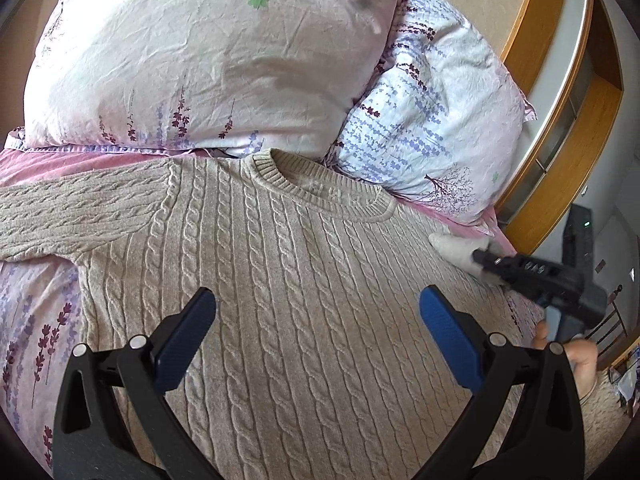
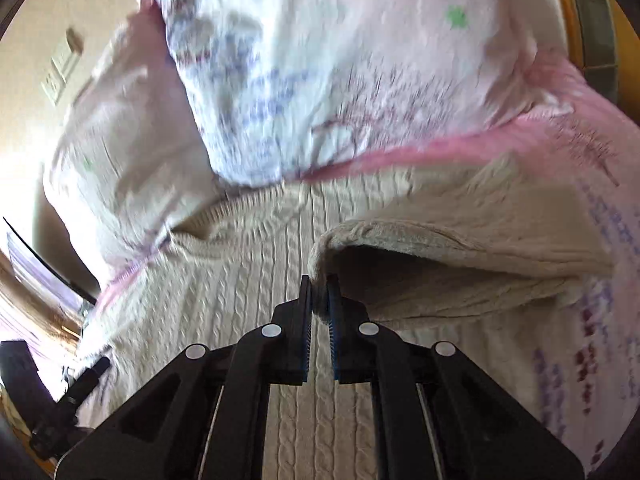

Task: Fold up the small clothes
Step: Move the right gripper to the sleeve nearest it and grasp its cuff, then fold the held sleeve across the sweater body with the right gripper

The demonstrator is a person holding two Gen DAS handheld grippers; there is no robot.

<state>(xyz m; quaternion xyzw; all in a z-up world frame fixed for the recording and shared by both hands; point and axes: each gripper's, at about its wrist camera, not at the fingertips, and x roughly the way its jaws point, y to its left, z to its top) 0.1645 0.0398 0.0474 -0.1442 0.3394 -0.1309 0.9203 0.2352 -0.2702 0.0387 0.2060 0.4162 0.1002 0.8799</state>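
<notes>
We spread a beige cable-knit sweater (image 1: 280, 264) flat on the floral-sheeted bed (image 1: 36, 320) below two lavender-print pillows (image 1: 200, 60), our right claw (image 2: 319, 300) pinching its sleeve (image 2: 440, 248) to fold it inward while our left claw (image 1: 316, 320) hovers wide open above the chest; no containers are visible.

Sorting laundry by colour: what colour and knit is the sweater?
Beige cable knit sweater, clearest in the left wrist view.
</notes>
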